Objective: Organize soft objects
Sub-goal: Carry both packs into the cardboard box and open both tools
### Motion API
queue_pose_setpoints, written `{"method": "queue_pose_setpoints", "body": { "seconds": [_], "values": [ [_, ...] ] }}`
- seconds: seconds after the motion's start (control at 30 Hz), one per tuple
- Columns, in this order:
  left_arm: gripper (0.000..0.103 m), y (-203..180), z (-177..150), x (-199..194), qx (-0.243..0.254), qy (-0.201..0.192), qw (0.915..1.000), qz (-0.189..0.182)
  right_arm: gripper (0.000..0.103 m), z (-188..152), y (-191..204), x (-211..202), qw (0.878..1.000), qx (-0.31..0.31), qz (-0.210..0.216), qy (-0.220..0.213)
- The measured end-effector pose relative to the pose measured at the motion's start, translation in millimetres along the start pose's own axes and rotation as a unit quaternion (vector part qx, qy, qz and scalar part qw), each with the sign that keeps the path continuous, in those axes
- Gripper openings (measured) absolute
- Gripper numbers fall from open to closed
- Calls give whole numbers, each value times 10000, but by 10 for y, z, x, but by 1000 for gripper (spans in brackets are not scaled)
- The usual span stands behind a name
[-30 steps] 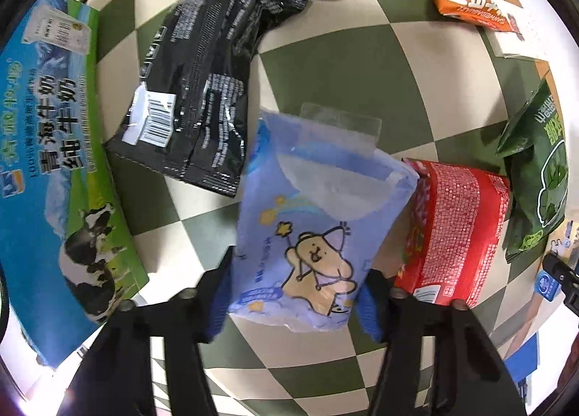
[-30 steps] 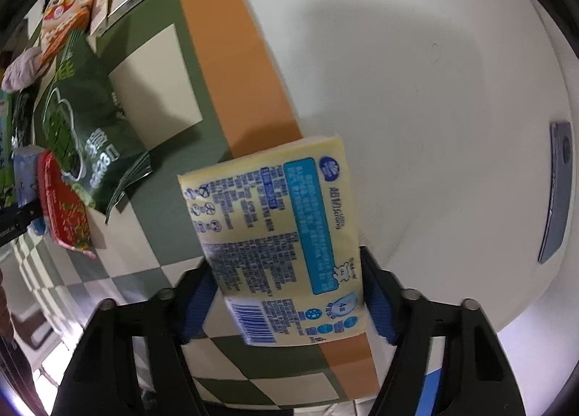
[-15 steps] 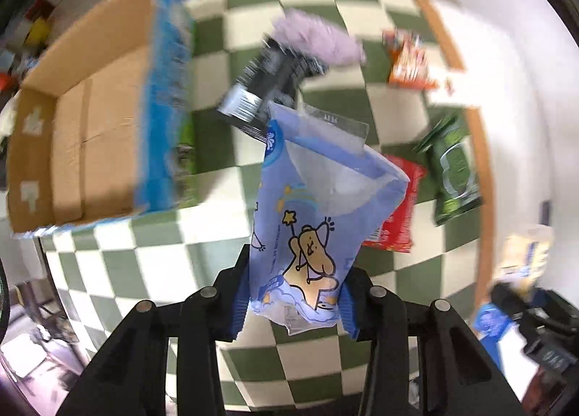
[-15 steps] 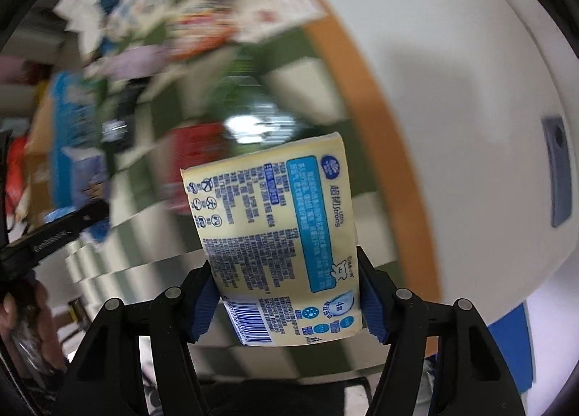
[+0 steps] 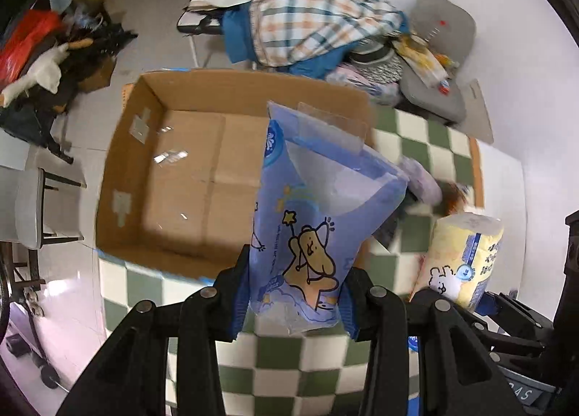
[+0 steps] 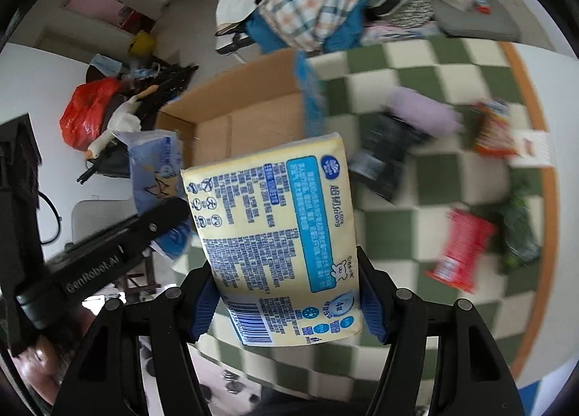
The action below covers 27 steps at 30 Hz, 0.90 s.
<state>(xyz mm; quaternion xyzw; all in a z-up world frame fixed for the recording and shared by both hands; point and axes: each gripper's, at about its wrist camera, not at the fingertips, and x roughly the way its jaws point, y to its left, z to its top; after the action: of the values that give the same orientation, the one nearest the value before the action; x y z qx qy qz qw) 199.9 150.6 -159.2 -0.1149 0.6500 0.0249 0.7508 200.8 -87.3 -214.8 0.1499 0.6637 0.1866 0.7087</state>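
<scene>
Both packs now hang near the cardboard box [image 5: 202, 177] (seemingly empty), left gripper [image 5: 295, 302] clamping the blue pack [image 5: 315, 220], right gripper [image 6: 286, 307] the yellow pack [image 6: 275, 235].

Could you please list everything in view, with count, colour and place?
tissue pack: one, blue, in left gripper.
tissue pack: one, yellow, in right gripper.
cardboard box: one, brown, open, on the table's far left.
tablecloth: one, green-white checked.
snack bags: about four, red, green, orange, black; blurred, on cloth.
towel: one, lilac, on cloth.
clothes pile: one, plaid and blue, behind table.
left gripper: one, black.
right gripper: one, black.
</scene>
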Motion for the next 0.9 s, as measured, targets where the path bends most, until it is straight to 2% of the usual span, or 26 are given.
{"method": "queue_pose_setpoints", "body": {
  "seconds": [0.07,0.27,0.33,0.43,0.6,0.83,0.9],
  "values": [
    [38,263,180,121,-147,102,9998,-34,68,222,267,194,10000,4,-87,-12],
    [38,596,669,808,-434,505,9975,-232,68,772,743,881,9992,72,-366,136],
    [39,622,813,1095,-560,663,9953,-439,68,934,783,1155,9986,84,-481,198],
    [39,670,861,1328,-639,896,9918,-650,68,1089,803,1478,9978,163,-583,284],
    [40,681,957,1677,-511,1185,9892,-699,68,1225,802,1804,9954,98,-887,349],
    [45,738,1070,1886,-642,1329,9853,-865,70,1427,752,2107,9926,40,-1133,427],
    [51,762,1088,1896,-639,1358,9851,-839,70,1464,752,2164,9929,26,-1109,440]
  ]
}}
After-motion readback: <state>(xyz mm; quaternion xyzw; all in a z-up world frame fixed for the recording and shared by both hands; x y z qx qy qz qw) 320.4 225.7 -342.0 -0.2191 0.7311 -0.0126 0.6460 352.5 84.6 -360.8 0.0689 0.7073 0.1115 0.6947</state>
